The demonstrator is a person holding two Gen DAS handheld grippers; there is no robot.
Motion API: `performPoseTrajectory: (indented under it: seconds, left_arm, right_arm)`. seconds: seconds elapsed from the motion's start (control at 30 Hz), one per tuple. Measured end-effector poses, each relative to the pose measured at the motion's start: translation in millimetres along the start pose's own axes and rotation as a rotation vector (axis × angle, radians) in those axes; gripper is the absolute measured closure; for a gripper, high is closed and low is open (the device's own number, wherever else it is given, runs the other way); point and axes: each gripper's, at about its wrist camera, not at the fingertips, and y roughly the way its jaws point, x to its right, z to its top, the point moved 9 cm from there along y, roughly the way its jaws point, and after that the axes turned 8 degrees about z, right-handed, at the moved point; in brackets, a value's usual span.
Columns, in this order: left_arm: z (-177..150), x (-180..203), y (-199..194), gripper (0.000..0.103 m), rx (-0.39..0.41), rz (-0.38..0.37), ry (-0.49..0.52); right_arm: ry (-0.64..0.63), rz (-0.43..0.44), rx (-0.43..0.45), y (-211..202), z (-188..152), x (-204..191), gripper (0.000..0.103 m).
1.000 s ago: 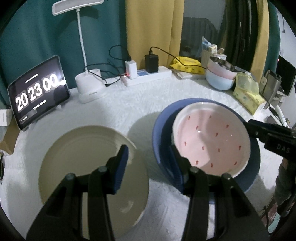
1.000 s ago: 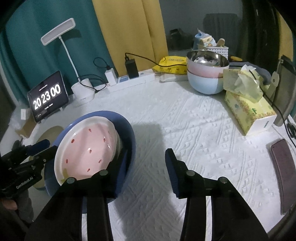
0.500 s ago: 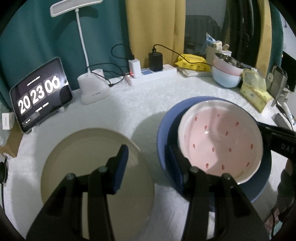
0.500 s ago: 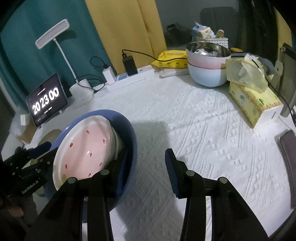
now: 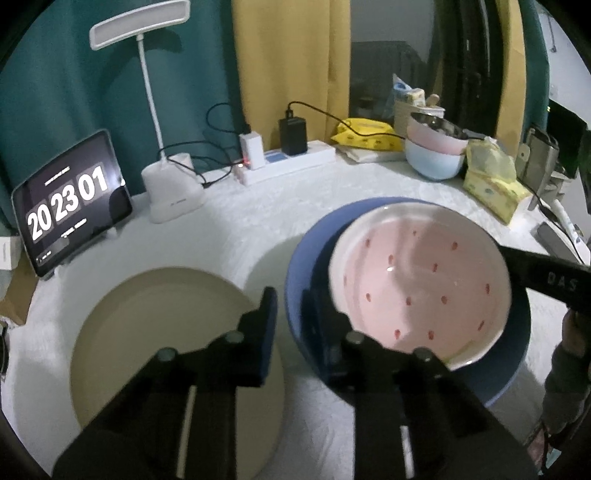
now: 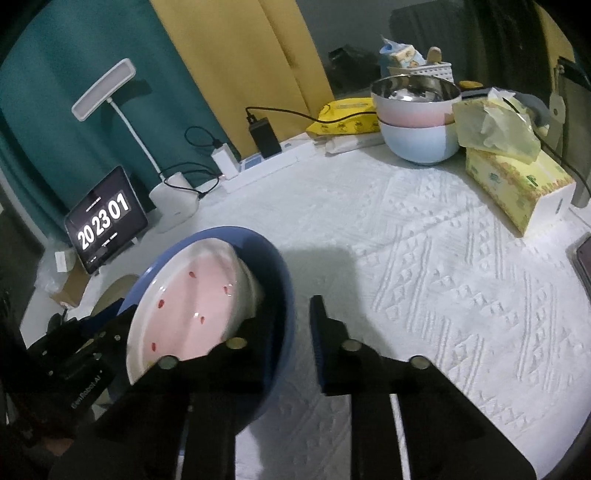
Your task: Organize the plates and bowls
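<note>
Backdrop: teal fabric curtain (image 5: 55, 74) beside a mustard-yellow curtain (image 5: 291, 55); a dark gap (image 5: 388, 74) right of the yellow one.
Furniture: table under a white textured cloth (image 6: 424, 266).
Light: white slim-headed desk lamp (image 5: 140, 22) on the table's far edge, against the teal curtain; room dim.

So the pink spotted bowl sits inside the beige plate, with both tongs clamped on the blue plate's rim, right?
Not quite. The pink spotted bowl sits inside the blue plate, not the beige plate, which lies bare beside it. The left wrist view shows this. The left tongs and right tongs do clamp the blue rim.
</note>
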Motion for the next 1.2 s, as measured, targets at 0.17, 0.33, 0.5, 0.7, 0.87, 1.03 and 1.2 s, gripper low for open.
performPoseTrajectory:
  seconds: [0.17, 0.33, 0.5, 0.7, 0.87, 1.03, 1.2]
  left_arm:
    - [0, 2, -1, 0.089, 0.003, -0.014, -0.006]
    - [1, 1, -1, 0.089, -0.016, -0.033, -0.033]
    - [1, 1, -4, 0.089, 0.005, -0.019, -0.021]
    - [0, 1, -6, 0.089, 0.006, -0.022, -0.03]
    - [0, 2, -8, 0.089, 0.01, -0.031, -0.028]
    - [0, 6, -14, 0.089, 0.018, -0.041, -0.034]
    - [0, 8, -17, 0.089, 0.018, -0.043, -0.037]
  right_arm:
    - [-0.006, -0.007, 0.014, 0, 1, -4, 0.093]
    - [-0.016, -0.038, 0.025, -1, 1, -7, 0.093]
    - [-0.017, -0.048, 0.028, -2, 2, -7, 0.094]
    - [-0.017, -0.049, 0.031, -5, 0, -9, 0.094]
    - [-0.013, -0.047, 0.036, -7, -1, -10, 0.094]
    - [-0.005, -0.055, 0.044, -12, -1, -8, 0.094]
    - [-0.008, -0.055, 0.058, -19, 0, -11, 0.094]
